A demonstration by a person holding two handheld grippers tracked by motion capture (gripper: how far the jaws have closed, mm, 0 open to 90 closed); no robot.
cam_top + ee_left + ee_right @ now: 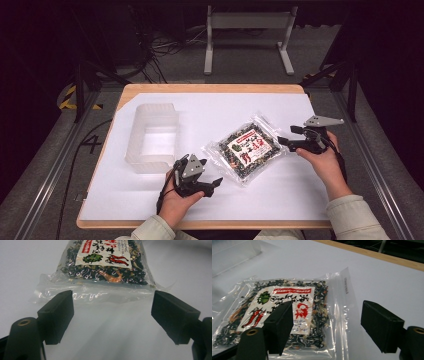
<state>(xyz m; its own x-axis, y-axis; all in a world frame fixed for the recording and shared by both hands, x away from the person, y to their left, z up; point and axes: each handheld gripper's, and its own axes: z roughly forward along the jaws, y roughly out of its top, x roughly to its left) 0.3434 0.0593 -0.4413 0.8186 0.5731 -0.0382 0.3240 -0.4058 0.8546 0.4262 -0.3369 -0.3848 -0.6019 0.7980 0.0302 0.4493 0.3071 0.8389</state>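
white sheeting covered the wooden bench (210, 88). nearest, the left hand-held gripper (216, 182) stood spread and empty just short of a clear plastic packet of dark dried flakes with a red-and-white label (246, 148). the right hand-held gripper (286, 136), spread wide, hovered at its far edge. beyond lay a translucent rectangular plastic tub (152, 136).

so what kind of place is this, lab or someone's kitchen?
Likely a lab or recording setup, not a kitchen: a wooden table under a white sheet, metal rails beside it, loose cables on the carpeted floor, dark surroundings.
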